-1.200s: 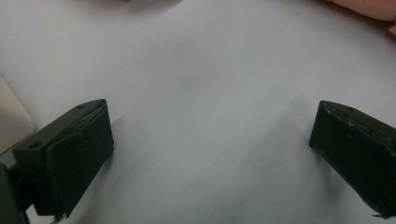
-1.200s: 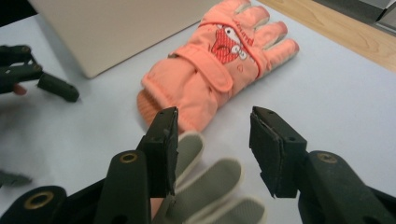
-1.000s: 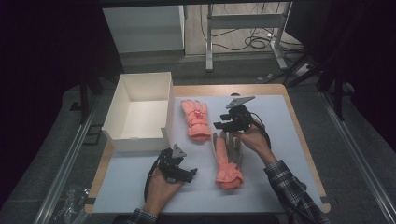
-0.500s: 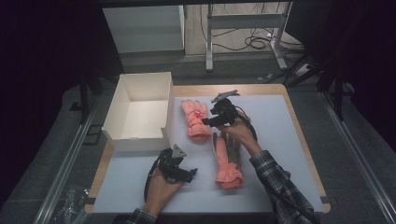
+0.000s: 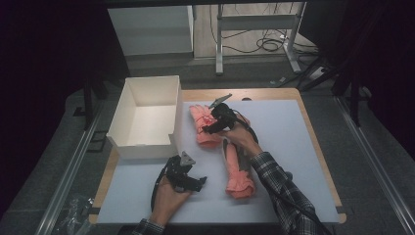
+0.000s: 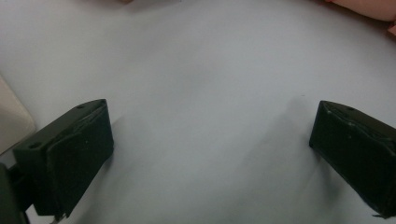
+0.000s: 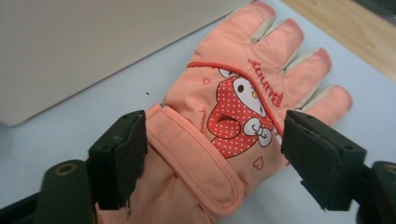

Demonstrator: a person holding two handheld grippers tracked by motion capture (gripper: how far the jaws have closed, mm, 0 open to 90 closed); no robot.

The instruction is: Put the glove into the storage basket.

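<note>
Two salmon-pink gloves lie on the white mat. One glove [image 5: 204, 131] [image 7: 238, 107], printed with a red cartoon figure, lies beside the white box [image 5: 128, 105]. The other glove [image 5: 238, 172] lies nearer the person. My right gripper [image 5: 209, 128] [image 7: 215, 140] hovers low over the printed glove; its jaws have just been opening and now straddle the cuff without pressing it. My left gripper [image 5: 197, 182] [image 6: 205, 144] rests on the bare mat at the front, open, with nothing between its jaws.
The open white box is empty and its wall [image 7: 93, 42] stands just past the printed glove. The mat [image 5: 288, 142] covers a wooden table [image 5: 313, 127] whose edge [image 7: 355, 32] lies beyond the glove's fingers. Bare mat spreads to the right.
My right gripper moved left from above the nearer glove to over the glove beside the box, and its jaws spread wider. The left gripper stayed put.
</note>
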